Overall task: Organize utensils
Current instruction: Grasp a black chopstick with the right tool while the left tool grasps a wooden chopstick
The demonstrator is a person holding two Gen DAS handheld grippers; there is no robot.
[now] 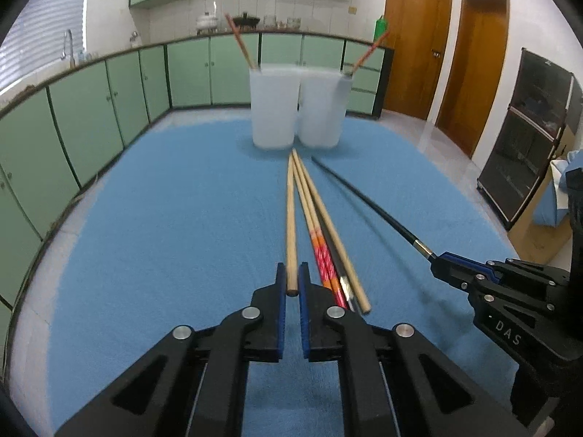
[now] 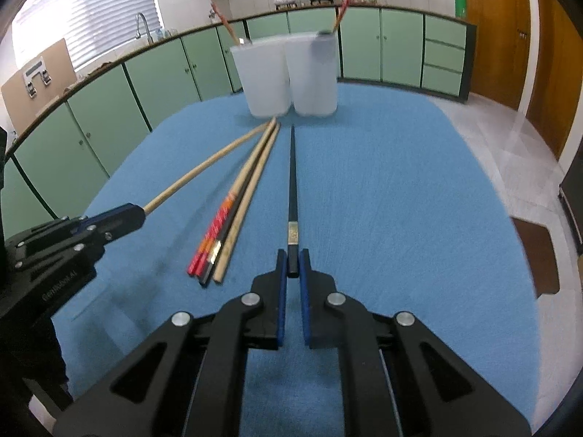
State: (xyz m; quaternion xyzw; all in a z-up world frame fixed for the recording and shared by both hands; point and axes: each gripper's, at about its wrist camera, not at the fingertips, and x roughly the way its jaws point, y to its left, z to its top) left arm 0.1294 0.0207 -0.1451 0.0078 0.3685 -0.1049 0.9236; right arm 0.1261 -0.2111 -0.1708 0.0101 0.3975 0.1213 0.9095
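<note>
My left gripper (image 1: 291,279) is shut on the near end of a plain wooden chopstick (image 1: 290,225); it shows from the side in the right wrist view (image 2: 120,218). My right gripper (image 2: 292,263) is shut on the near end of a black chopstick (image 2: 292,178), also seen in the left wrist view (image 1: 371,205). Between them lies a bundle of chopsticks (image 1: 324,240) on the blue mat: wooden, red-patterned and black. Two white cups (image 1: 273,105) (image 1: 322,107) stand at the far end, each holding a red-patterned chopstick (image 1: 240,42).
The blue mat (image 1: 164,218) covers the table. Green cabinets (image 1: 91,105) curve around the left and back. Wooden doors (image 1: 415,43) and a dark cabinet (image 1: 528,138) stand at the right. A brown chair seat (image 2: 535,255) is beside the table's right edge.
</note>
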